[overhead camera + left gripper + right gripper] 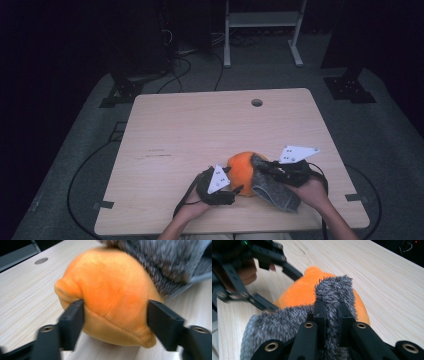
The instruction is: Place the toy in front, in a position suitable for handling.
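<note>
An orange plush toy (242, 170) (110, 297) (299, 295) lies on the wooden table (200, 125) near its front edge. A grey fuzzy cloth (272, 192) (160, 262) (334, 287) drapes over the toy's right side. My right gripper (262, 167) (332, 312) is shut on a fold of that cloth and holds it up against the toy. On the toy's left, my left gripper (233, 180) (116, 317) (284, 291) stands open, one jaw on each side of the plush's near end, without squeezing it.
A round cable hole (256, 102) (41, 260) sits near the table's far edge. Beyond the table are a white metal frame (262, 20) and black cables (177, 70) on the grey floor. Bare tabletop stretches behind and left of the toy.
</note>
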`<state>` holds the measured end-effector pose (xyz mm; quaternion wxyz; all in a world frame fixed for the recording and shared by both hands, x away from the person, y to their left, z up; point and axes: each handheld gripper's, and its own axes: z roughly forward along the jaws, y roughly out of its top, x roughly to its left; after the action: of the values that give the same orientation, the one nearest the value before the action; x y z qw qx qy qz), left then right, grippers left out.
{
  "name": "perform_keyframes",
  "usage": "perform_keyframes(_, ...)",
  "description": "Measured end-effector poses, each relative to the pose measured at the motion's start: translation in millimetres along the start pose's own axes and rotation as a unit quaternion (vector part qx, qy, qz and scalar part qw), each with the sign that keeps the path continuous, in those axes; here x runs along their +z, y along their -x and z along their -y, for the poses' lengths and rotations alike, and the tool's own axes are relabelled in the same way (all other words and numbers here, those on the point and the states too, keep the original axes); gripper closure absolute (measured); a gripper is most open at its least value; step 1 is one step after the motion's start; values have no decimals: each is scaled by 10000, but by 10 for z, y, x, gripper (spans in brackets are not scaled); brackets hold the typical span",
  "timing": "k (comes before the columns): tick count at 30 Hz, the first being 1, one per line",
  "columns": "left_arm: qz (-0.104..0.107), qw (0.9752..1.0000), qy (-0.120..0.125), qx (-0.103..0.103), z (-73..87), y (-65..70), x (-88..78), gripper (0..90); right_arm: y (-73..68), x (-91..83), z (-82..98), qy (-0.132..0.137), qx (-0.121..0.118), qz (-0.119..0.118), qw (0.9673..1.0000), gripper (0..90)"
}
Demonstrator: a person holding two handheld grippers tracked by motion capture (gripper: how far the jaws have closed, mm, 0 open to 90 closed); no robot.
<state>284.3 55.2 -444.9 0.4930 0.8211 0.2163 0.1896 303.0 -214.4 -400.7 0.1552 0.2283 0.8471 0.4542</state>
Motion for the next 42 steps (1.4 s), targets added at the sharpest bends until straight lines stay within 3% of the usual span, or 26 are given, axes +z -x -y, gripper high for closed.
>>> perform_keyframes(2,-42,9990,88,-432,-24,-63,10,155,-18,-20,53,20,1,-55,10000,804)
perform_keyframes(4,88,9974,-5,-717,-25,-94,55,149,-59,-28,106,13,-53,-91,9999,804)
perform_keyframes(5,262,9963,-102,-817,-13,-93,96,157,-71,-31,119,3,-64,-101,9999,804)
perform_keyframes(8,215,9987,-56,-462,-10,-26,88,284,-131,-82,82,27,-148,-45,9999,804)
perform_keyframes(10,125,9999,-28,-44,-27,35,69,322,-217,-98,-7,143,-327,-204,9992,804)
perform_keyframes(13,35,9990,-80,441,-46,120,54,343,-364,-23,-140,97,-633,-393,9972,803)
perform_keyframes(15,4,9987,-130,490,-31,109,38,356,-371,21,-163,26,-703,-343,9969,804)
perform_keyframes(23,142,9993,-118,316,24,15,12,351,39,-143,69,84,36,92,9999,803)
perform_keyframes(26,353,9991,3,-240,-7,-25,29,240,26,-139,116,82,83,71,9999,804)
perform_keyframes(28,498,9954,60,-812,-37,-58,41,192,-21,-115,126,99,31,24,9999,804)
perform_keyframes(29,471,9934,17,-1043,-60,-59,53,190,-47,-100,124,110,3,-15,9999,804)
perform_keyframes(31,211,9962,-135,-838,-92,-19,63,229,-100,-80,106,62,-98,-10,9999,805)
perform_keyframes(35,-54,9996,65,-265,-101,60,35,353,-162,-108,9,202,-174,-117,9996,804)
perform_keyframes(37,-206,9994,122,229,-146,106,11,379,-228,-97,-74,324,-280,-192,9989,804)
perform_keyframes(39,-359,9973,69,635,-172,117,-24,388,-268,-47,-144,346,-373,-207,9985,804)
perform_keyframes(40,-394,9969,59,682,-164,96,-42,390,-267,-13,-162,325,-396,-191,9985,804)
perform_keyframes(42,-309,9980,84,536,-120,35,-67,391,-235,50,-170,292,-333,-249,9987,804)
